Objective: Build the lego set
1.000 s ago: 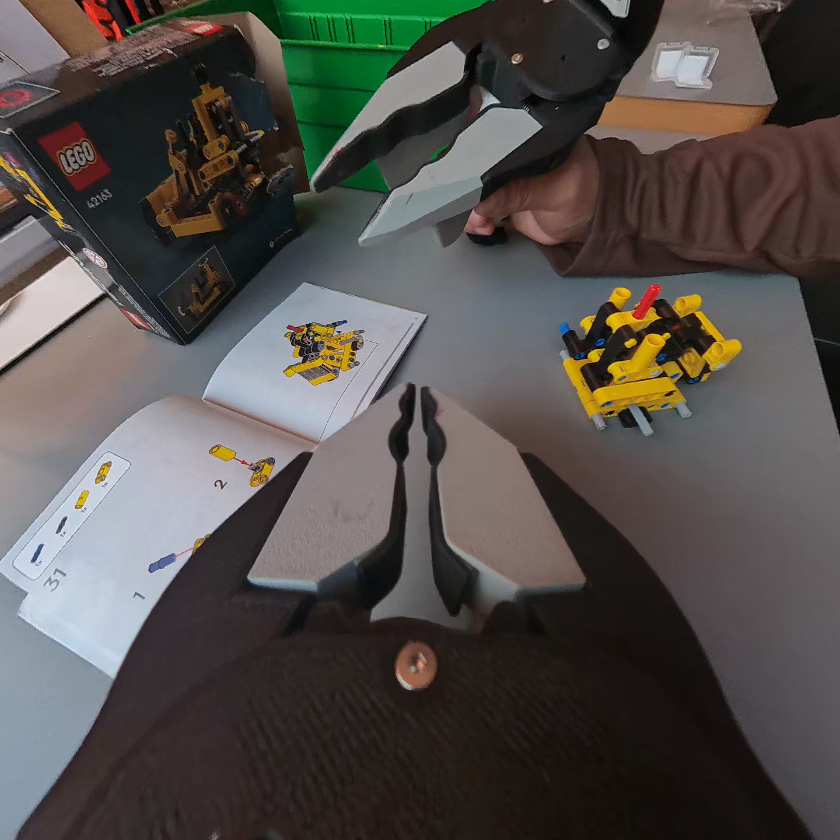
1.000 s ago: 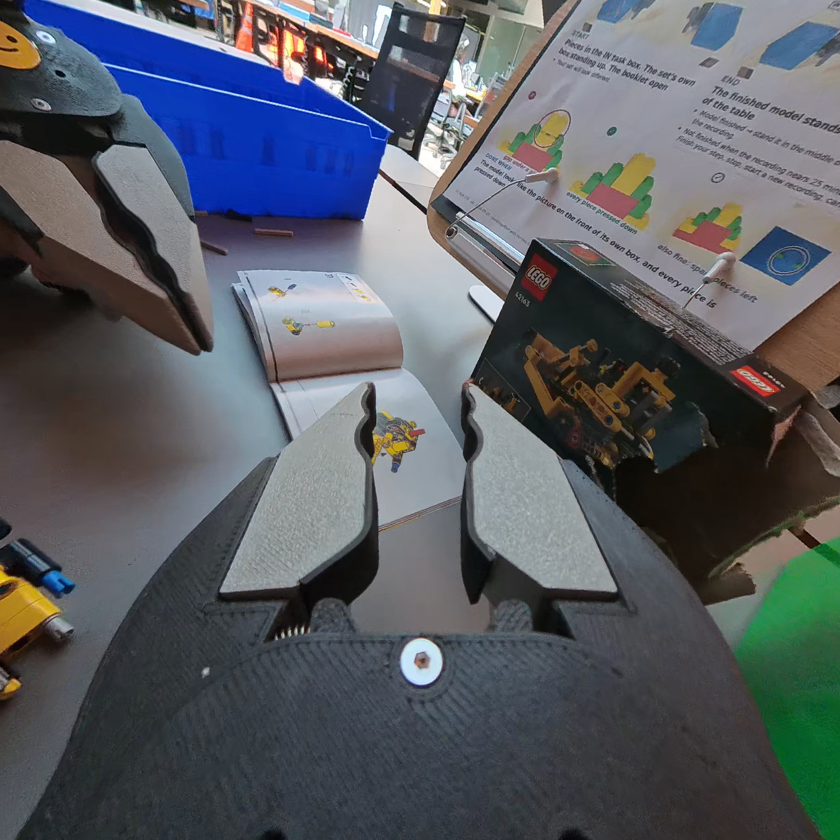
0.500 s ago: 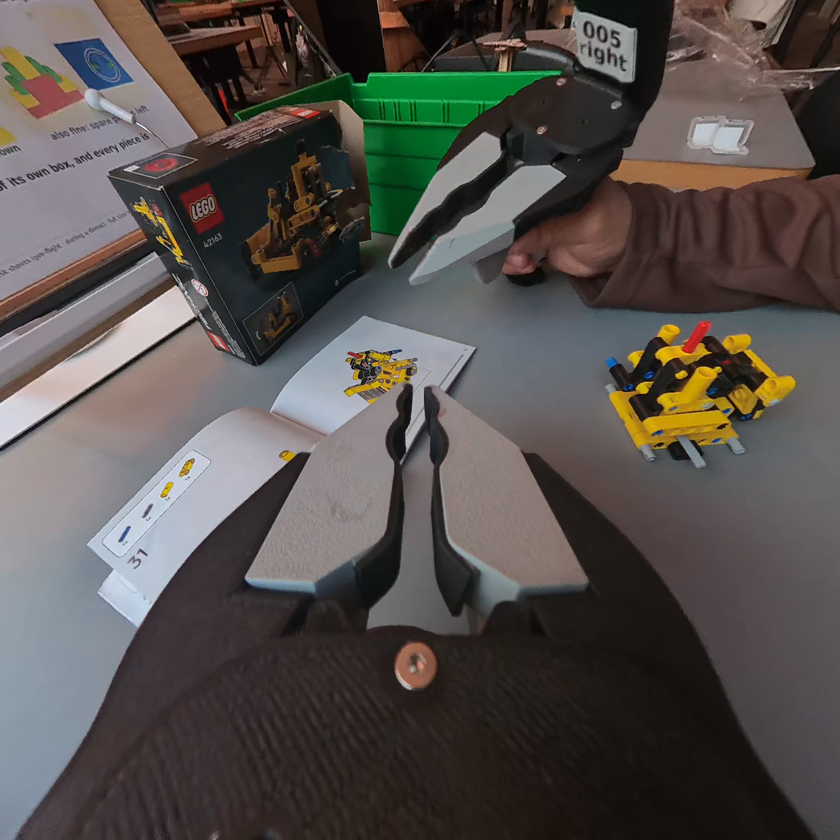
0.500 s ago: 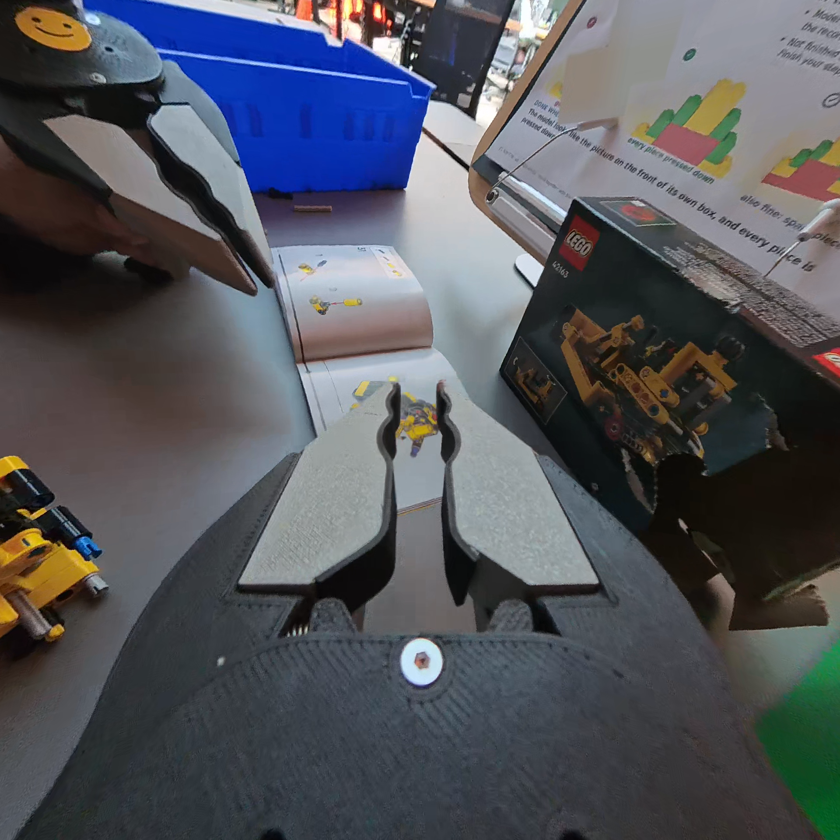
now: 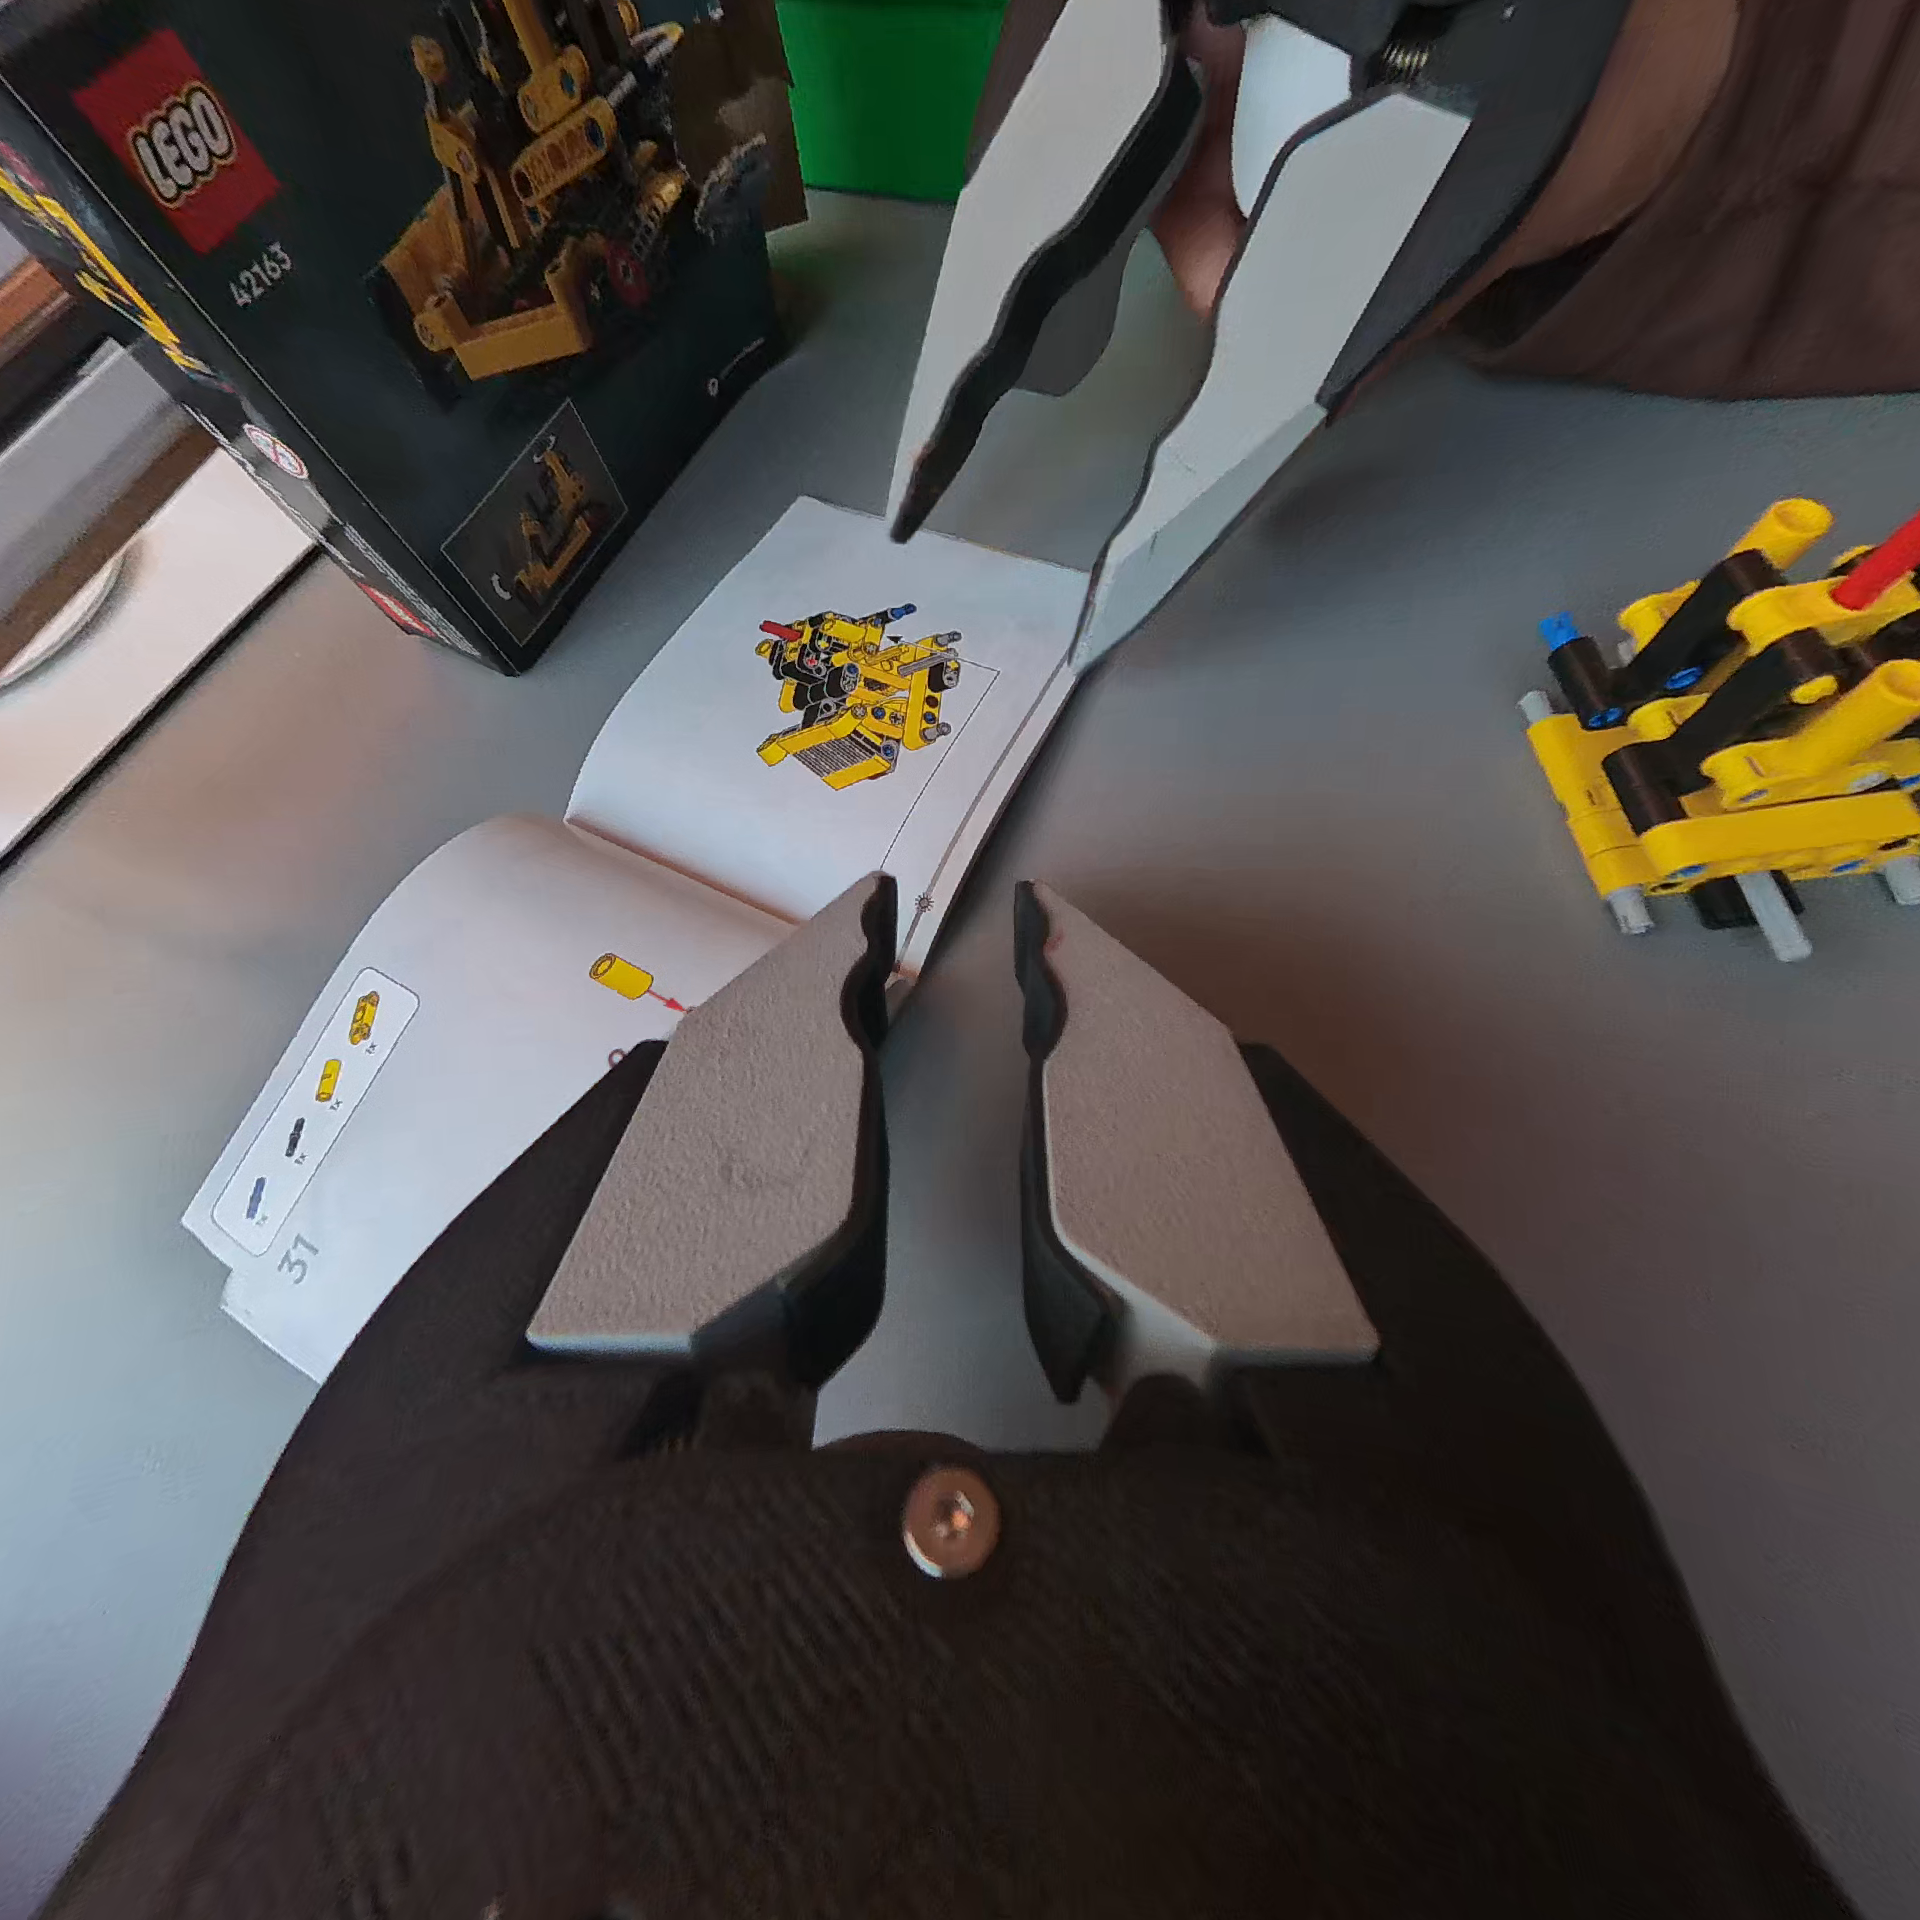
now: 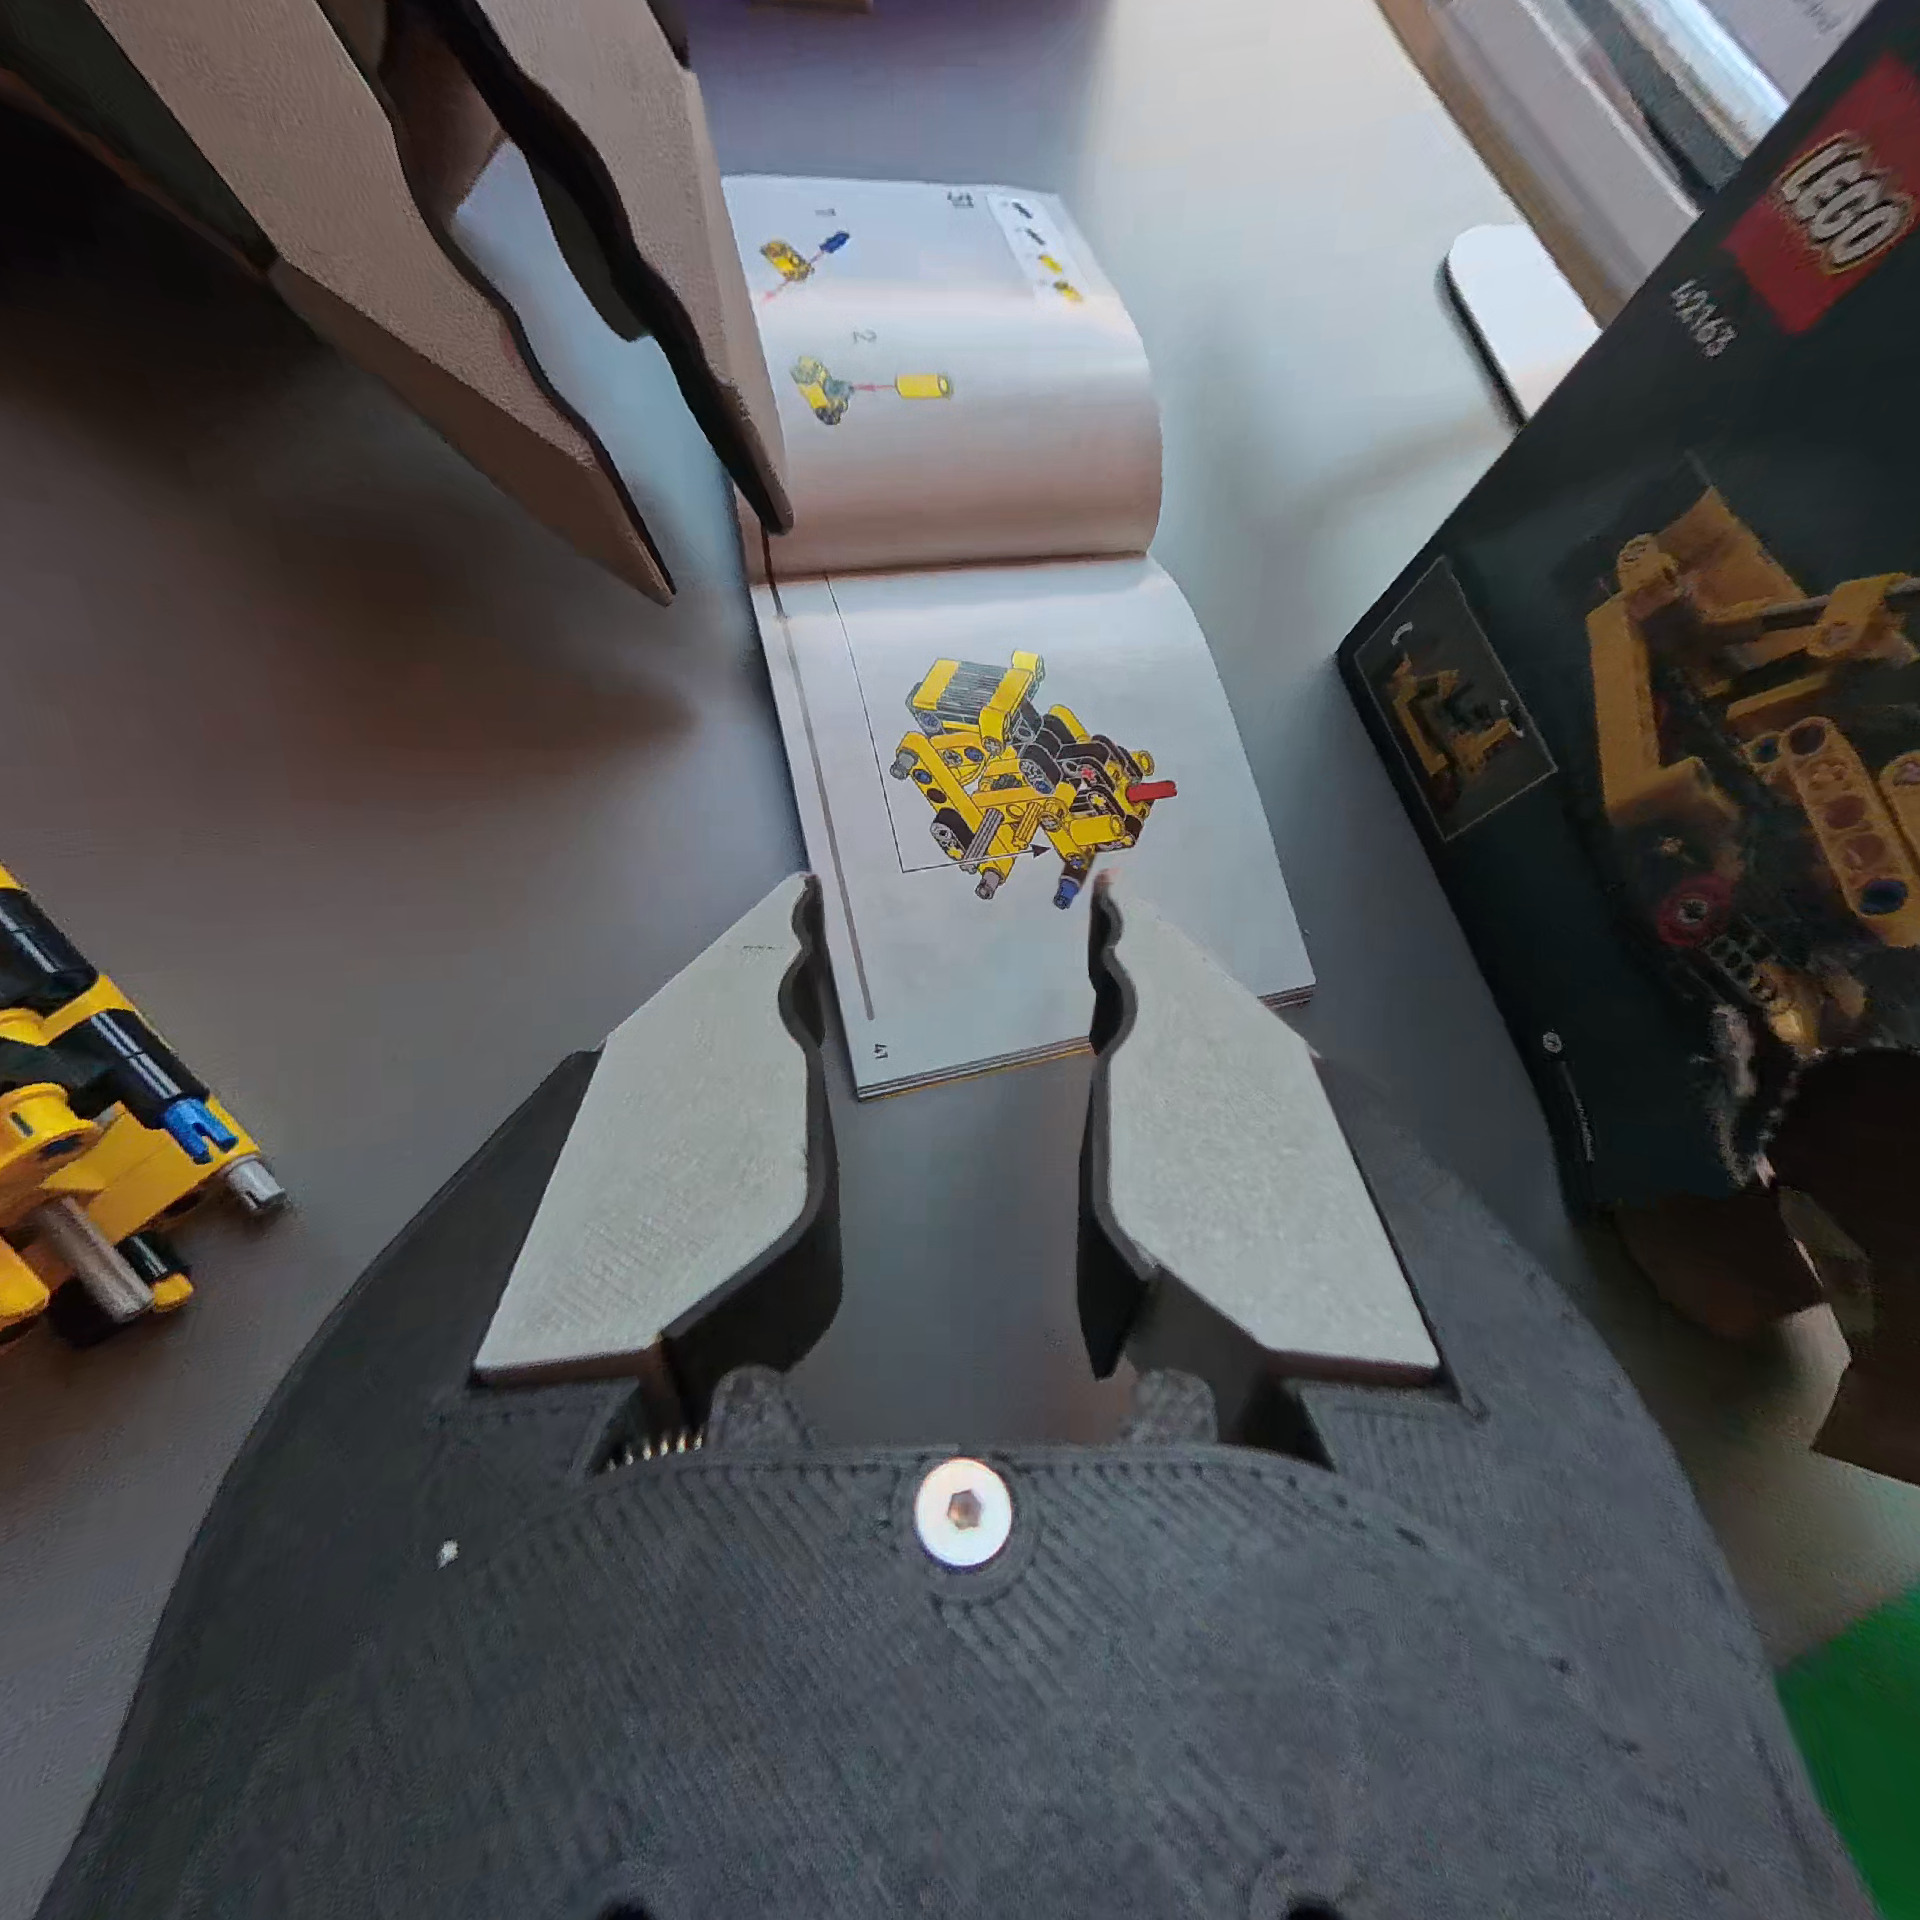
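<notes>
An open instruction booklet (image 5: 831, 727) lies on the grey table (image 5: 1299, 831); it also shows in the right wrist view (image 6: 997, 644). My left gripper (image 5: 954, 909) is open and empty, low over the booklet's near edge by the spine. My right gripper (image 6: 954, 899) is open and empty over the booklet's opposite edge. Each shows in the other view, the right (image 5: 997, 577) and the left (image 6: 717, 556), tips pointing at the booklet. The partly built yellow and black model (image 5: 1745, 748) stands apart on the table, also seen in the right wrist view (image 6: 83, 1174).
The dark set box (image 5: 416, 260) stands beside the booklet, also in the right wrist view (image 6: 1714, 675). A green bin (image 5: 883, 94) is behind it. A brown sleeve (image 5: 1714, 208) holds the right gripper. A white stand base (image 6: 1517, 301) lies beyond the box. There is about 8 cm between the tips of the two grippers.
Both grippers have dropped toward the booklet from opposite sides. The left jaws, nearly shut before, have opened. The right jaws narrowed half a second ago and are now wide.
</notes>
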Motion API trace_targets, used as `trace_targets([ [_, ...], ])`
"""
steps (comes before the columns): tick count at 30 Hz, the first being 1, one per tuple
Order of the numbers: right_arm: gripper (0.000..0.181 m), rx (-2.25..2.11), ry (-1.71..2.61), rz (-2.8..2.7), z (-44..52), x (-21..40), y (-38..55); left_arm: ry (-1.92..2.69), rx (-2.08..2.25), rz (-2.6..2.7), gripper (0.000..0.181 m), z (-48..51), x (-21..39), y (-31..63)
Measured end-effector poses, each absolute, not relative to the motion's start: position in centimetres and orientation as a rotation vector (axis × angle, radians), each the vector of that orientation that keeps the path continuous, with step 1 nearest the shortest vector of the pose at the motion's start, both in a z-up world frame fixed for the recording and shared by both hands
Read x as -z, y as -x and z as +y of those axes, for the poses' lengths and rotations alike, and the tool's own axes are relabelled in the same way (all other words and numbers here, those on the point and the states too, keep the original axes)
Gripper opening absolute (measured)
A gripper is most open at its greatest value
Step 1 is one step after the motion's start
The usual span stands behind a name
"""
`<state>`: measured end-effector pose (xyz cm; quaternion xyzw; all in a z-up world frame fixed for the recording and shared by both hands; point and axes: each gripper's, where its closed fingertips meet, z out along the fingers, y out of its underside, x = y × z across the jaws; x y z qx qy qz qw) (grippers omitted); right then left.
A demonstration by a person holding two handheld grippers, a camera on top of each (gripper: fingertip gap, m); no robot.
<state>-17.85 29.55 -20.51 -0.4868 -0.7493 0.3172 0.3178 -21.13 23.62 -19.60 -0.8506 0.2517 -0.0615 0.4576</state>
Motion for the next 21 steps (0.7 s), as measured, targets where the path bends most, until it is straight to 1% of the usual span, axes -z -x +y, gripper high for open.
trace_targets([
  [1, 0.046, -0.814, 1.287, -1.995, 29.5, 20.9, 17.9, 2.1, 0.145, 0.623, 0.02, 23.8, 19.7, 21.1],
  [2, 0.04, -0.797, 1.293, -2.019, 29.4, 21.3, 17.8, 2.098, 0.137, 0.625, 0.02, 24.0, 19.7, 21.1],
  [5, 0.01, -0.79, 1.283, -2.067, 29.0, 21.8, 17.8, 2.102, 0.124, 0.632, 0.02, 24.7, 19.8, 21.0],
  [8, 0.0, -0.789, 1.266, -2.084, 28.7, 21.9, 17.7, 2.115, 0.1, 0.657, 0.021, 25.1, 20.1, 21.0],
  [14, 0.0, -0.791, 1.213, -2.009, 28.9, 20.8, 18.3, 2.058, 0.093, 0.606, 0.013, 25.3, 19.1, 21.8],
  [17, 0.0, -0.827, 1.224, -1.939, 29.3, 19.8, 18.6, 2.071, 0.112, 0.572, 0.014, 25.5, 19.1, 22.4],
  [18, 0.002, -0.807, 1.228, -1.908, 29.9, 19.6, 18.6, 2.078, 0.105, 0.568, 0.014, 25.6, 19.2, 22.5],
  [21, 0.019, -0.806, 1.252, -1.861, 30.8, 18.9, 18.3, 2.087, 0.06, 0.572, 0.014, 25.8, 19.4, 22.6],
])
